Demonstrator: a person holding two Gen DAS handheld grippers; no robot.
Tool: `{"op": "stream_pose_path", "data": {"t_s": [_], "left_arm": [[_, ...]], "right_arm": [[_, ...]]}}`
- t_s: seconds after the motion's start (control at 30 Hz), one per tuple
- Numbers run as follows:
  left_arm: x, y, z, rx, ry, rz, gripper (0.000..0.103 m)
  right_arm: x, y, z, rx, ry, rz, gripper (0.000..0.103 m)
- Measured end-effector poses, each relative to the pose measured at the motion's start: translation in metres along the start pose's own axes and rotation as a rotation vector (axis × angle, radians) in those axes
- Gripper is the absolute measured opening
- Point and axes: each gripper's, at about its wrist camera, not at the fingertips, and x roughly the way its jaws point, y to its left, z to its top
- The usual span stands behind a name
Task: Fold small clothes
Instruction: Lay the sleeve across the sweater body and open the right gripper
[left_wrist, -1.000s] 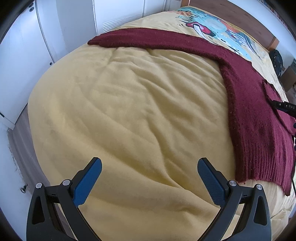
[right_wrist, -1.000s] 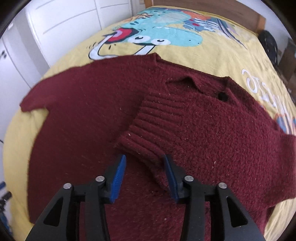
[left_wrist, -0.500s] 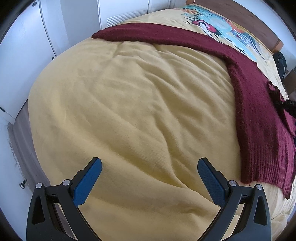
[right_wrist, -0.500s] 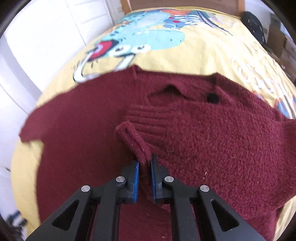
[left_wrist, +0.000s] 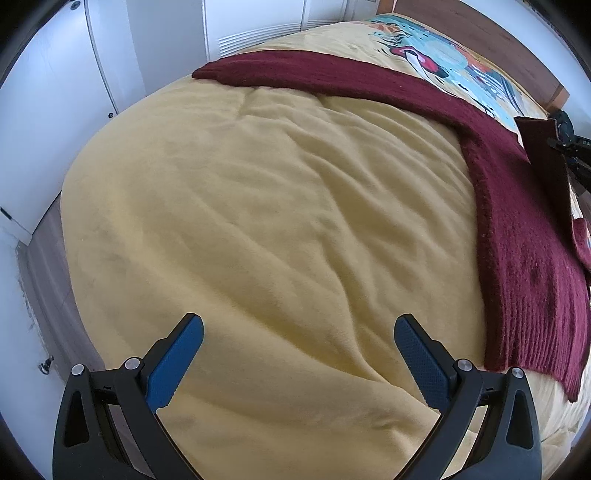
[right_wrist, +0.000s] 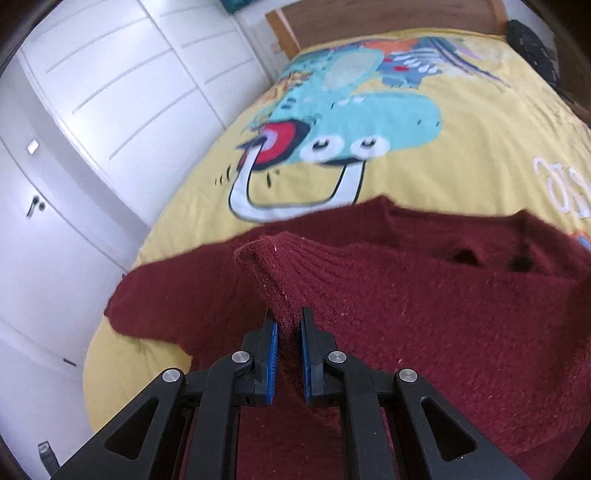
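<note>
A dark red knitted sweater (right_wrist: 443, 314) lies spread on a yellow bed cover (right_wrist: 461, 155). My right gripper (right_wrist: 289, 332) is shut on the ribbed cuff of one sleeve (right_wrist: 273, 266) and holds it lifted above the sweater's body. In the left wrist view the sweater (left_wrist: 517, 229) lies at the right, its other sleeve (left_wrist: 295, 72) stretched out to the far left. My left gripper (left_wrist: 298, 332) is open and empty over the bare yellow cover (left_wrist: 258, 221), well to the left of the sweater. The right gripper (left_wrist: 570, 144) shows at the right edge there.
White wardrobe doors (right_wrist: 122, 122) stand along the left of the bed. A wooden headboard (right_wrist: 388, 22) is at the far end. The cover carries a cartoon print (right_wrist: 351, 122). A strip of floor (left_wrist: 40, 295) shows beside the bed's left edge.
My right gripper closed on the sleeve cuff and lifted it up and away from the sweater's body. My left gripper stayed open and drifted a little left.
</note>
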Motion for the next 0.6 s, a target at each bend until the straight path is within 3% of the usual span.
{"op": "stream_pose_path", "data": {"t_s": [0.23, 0.6], "left_arm": [[0.0, 0.002, 0.0, -0.009, -0.006, -0.009, 0.102], [-0.008, -0.003, 0.004, 0.0, -0.046, -0.026, 0.102]], "right_arm": [[0.043, 0.012, -0.043, -0.05, 0.134, -0.044, 0.013], [0.049, 0.018, -0.057, -0.082, 0.165, -0.05, 0.022]]}}
